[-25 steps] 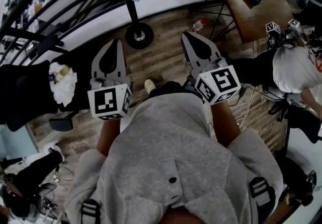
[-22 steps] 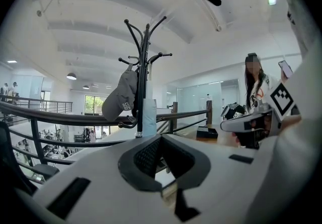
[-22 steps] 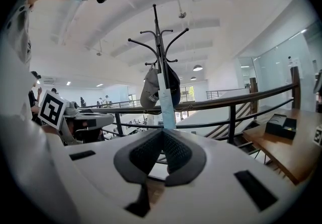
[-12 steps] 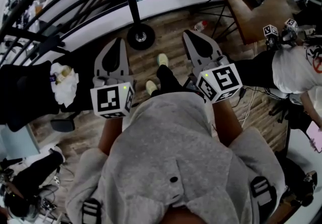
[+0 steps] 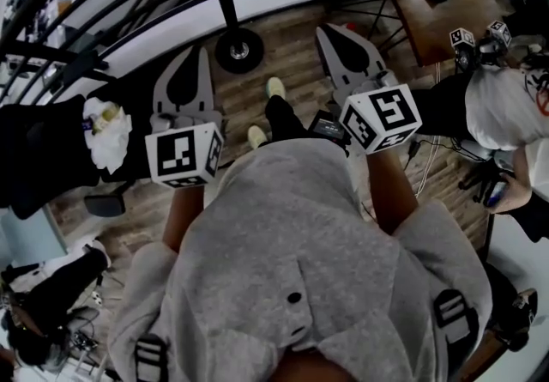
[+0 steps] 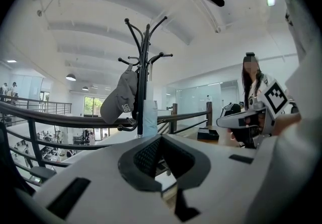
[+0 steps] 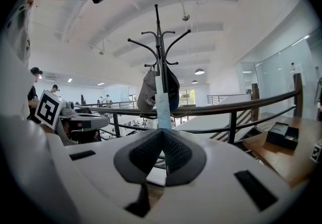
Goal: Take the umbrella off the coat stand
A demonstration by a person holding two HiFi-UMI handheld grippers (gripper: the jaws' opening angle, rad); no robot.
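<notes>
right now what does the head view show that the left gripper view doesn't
Only the head view shows the coat stand's round base and the person's shoes. Only the left gripper view shows the stand's hooked top and a grey cap hanging there. Both show the pole, the pale blue umbrella, the railing and the right gripper.

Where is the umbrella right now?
The light-blue umbrella hangs folded on the coat stand, straight ahead in both gripper views, right beside a grey cap and just above the railing line.
</notes>
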